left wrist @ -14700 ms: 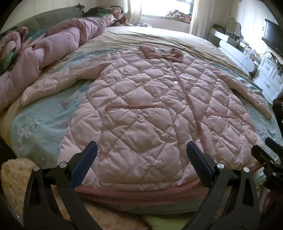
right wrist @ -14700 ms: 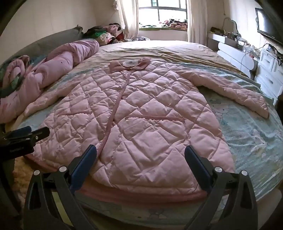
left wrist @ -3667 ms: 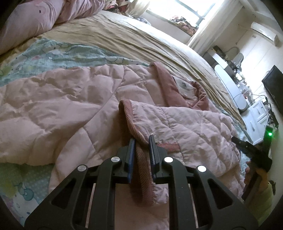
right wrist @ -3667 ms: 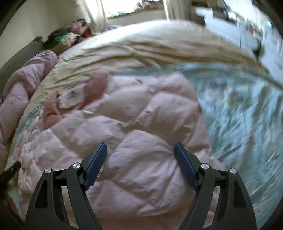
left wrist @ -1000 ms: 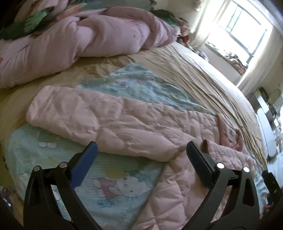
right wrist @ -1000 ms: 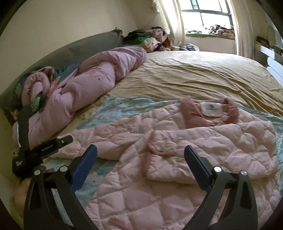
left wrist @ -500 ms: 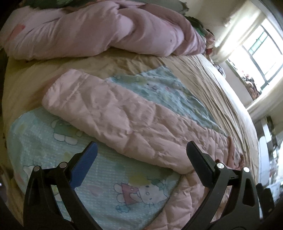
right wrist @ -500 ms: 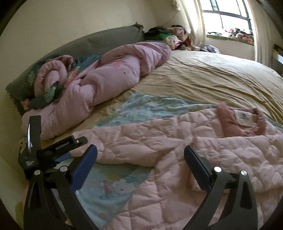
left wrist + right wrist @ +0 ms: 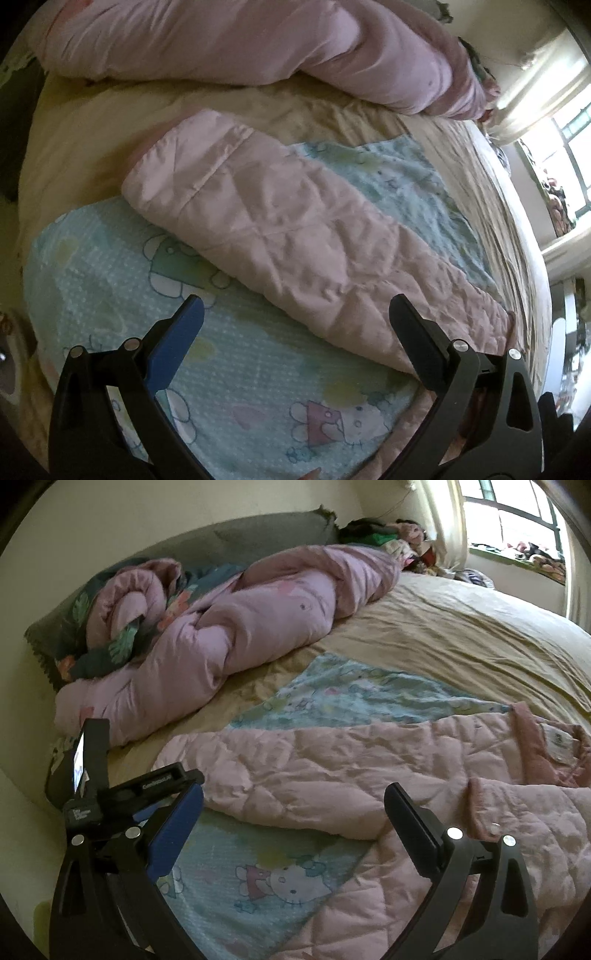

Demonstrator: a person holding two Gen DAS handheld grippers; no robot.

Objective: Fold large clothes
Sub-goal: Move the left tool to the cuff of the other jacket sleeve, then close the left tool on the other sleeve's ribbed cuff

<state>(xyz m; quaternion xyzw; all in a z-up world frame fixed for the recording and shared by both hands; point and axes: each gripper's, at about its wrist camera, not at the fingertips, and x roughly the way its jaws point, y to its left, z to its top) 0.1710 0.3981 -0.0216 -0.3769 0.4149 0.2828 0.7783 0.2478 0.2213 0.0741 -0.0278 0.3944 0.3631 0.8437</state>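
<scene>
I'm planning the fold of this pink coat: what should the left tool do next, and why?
Probably ease the open left tool forward to the cuff end of the outstretched sleeve and pinch it. That sleeve lies flat across the cartoon blanket, unfolded, while the other sleeve is already laid across the coat's body.

Cream wall (image 9: pixel 110 528), bright curtained window (image 9: pixel 517 520), tan bed (image 9: pixel 461 627).

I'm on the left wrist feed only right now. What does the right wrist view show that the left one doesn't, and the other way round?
Only the right wrist view shows the coat's collar, the folded-in right sleeve cuff, and the left claw from outside. Only the left wrist view shows the left sleeve's cuff end close up. Both show the outstretched left sleeve, the cartoon blanket, the rolled pink duvet, and open claws.
</scene>
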